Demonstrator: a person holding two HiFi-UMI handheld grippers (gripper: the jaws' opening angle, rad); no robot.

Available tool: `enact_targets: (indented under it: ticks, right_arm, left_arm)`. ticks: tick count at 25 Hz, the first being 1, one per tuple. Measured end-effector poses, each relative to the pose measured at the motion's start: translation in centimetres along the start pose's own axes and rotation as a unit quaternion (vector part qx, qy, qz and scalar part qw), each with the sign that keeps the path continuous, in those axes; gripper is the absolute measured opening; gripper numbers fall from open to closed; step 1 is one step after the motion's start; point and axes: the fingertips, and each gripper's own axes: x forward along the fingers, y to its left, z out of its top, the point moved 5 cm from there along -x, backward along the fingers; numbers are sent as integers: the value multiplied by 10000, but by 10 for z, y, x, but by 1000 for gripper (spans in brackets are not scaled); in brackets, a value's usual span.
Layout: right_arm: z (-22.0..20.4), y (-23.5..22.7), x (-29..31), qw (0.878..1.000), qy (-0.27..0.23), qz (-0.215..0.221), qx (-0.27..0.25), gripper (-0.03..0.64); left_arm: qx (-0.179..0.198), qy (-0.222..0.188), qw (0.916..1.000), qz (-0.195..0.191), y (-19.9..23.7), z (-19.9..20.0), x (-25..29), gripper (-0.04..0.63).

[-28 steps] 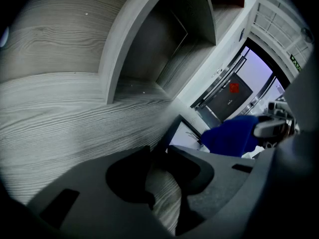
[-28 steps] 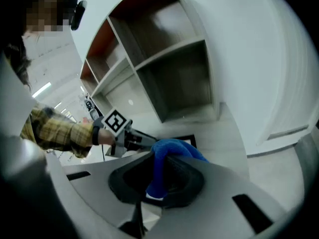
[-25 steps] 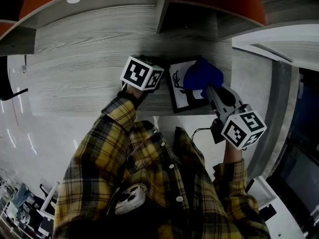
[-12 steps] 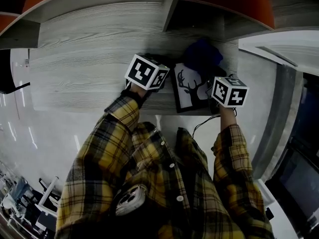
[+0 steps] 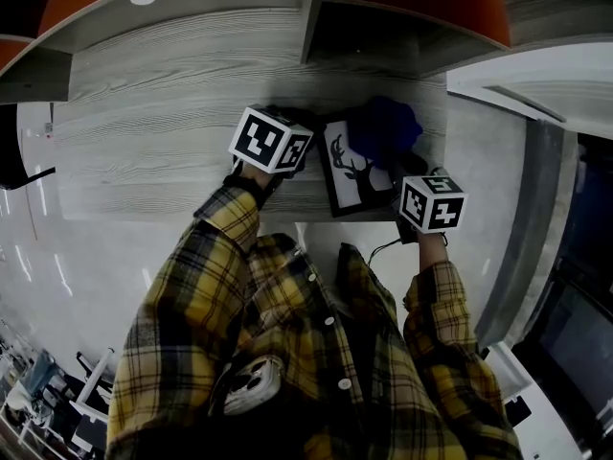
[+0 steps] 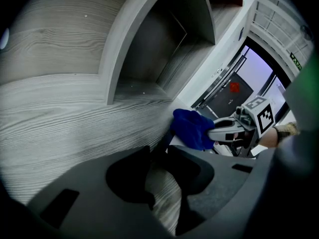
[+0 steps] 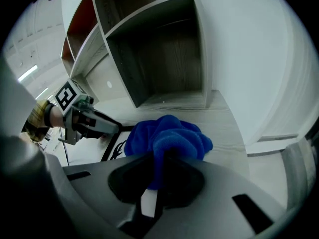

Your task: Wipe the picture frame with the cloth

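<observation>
A black picture frame with a white deer print lies on the grey wood desk. My left gripper is at the frame's left edge, and in the left gripper view the gripper is shut on that dark edge. A crumpled blue cloth rests on the frame's far right corner. My right gripper is shut on it from the near right. In the right gripper view the cloth bulges out of the gripper, with the frame to its left.
Open shelf cubbies with a grey divider and orange panels stand behind the desk. A white cabinet side borders the desk on the right. The desk's front edge runs just below the frame, where a thin cable hangs.
My right gripper carried the cloth from the picture's face up toward its far right corner, uncovering the deer. The gripper swung in closer beside the frame. The left gripper kept its hold.
</observation>
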Motion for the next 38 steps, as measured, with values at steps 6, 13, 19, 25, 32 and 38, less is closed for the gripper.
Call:
enact_targets:
  ticks: [6,13,19,25,32,38]
  right_arm:
    - [-37,2,-26,9995,144,18,276,48]
    - [-72,5,-55,9975,317,-11,634,48]
    - [-99,5,-72,9951,512,-81,846,48]
    - [-116,6,-81,9936,598,-198,935,48]
    - [-77,17,-110,9952,-176,-115,957,48]
    - [-18,35,-131,9878,-1183,378,943,48]
  left_arm:
    - [-9,4,10000,4,0,-1,0,112]
    - [-2,3,10000,-6,0,-1,0,112]
    - [-5,3,10000,-4,1,-1,-1,112]
    - [-14,-39,10000,9,1,-1,-1,112]
    - [180,-374,9990,153,1,-5,-11,110]
    - [-95,-1293,9913,208,-6,5,-62,103]
